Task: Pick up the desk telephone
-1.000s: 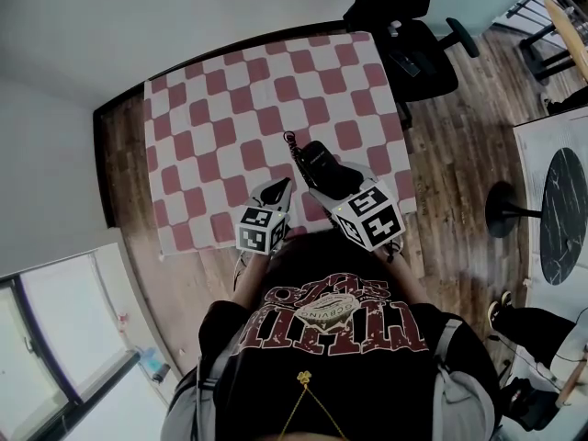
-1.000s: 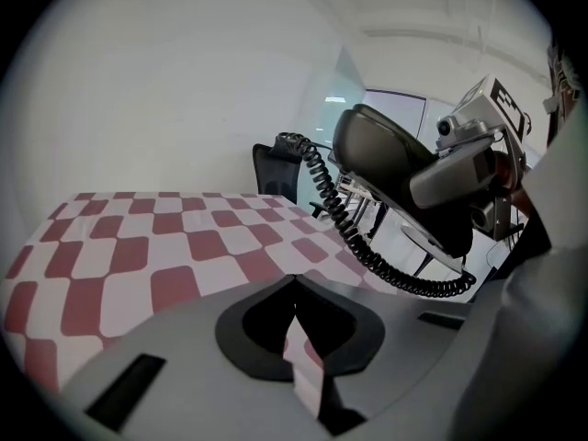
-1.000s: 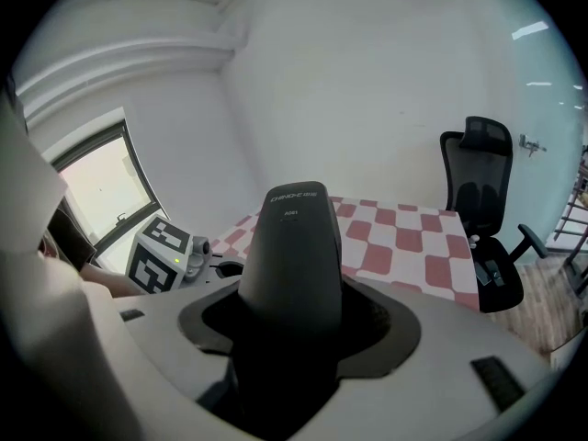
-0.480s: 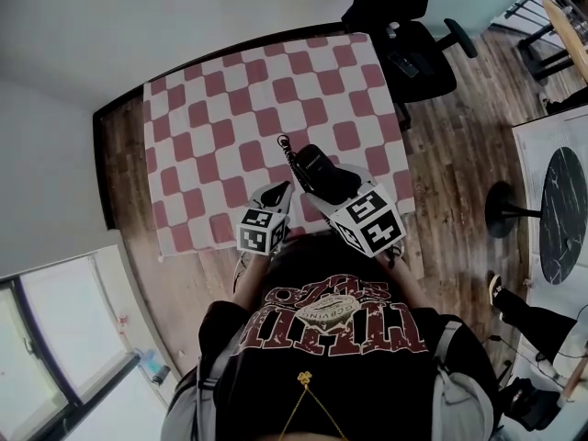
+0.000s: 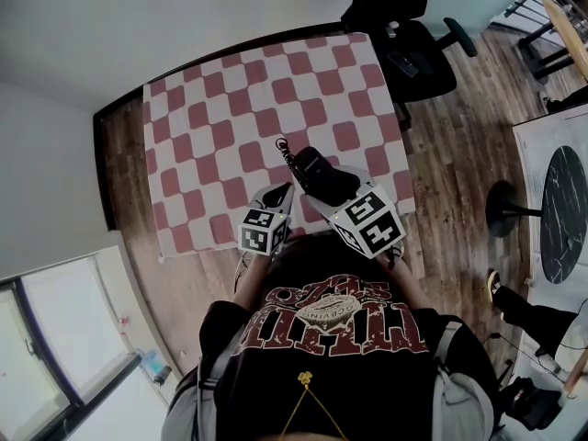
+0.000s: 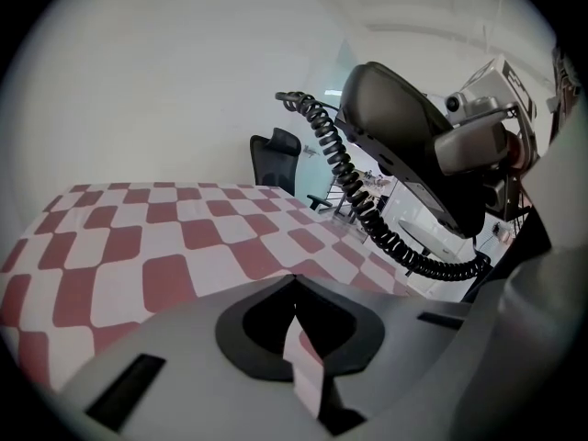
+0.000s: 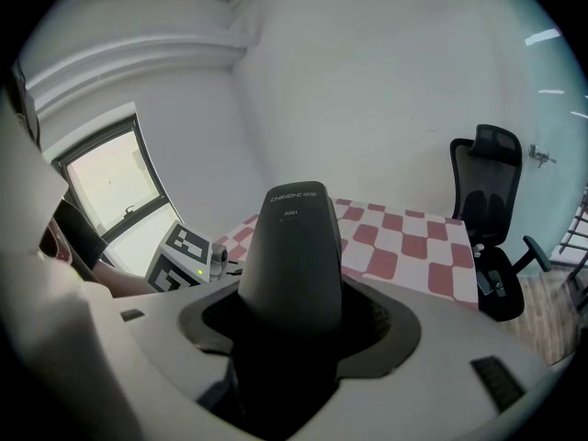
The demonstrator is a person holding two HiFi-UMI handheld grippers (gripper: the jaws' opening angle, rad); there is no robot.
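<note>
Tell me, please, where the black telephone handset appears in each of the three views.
Head view: handset just right of centre, over the checked cloth.
Left gripper view: handset upper right, coiled cord hanging below.
Right gripper view: handset at centre, between the jaws.
Shared landmark: black office chair.

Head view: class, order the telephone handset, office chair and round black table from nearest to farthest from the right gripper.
1. Telephone handset, in the right gripper jaws.
2. Office chair, upper right.
3. Round black table, far right.
</note>
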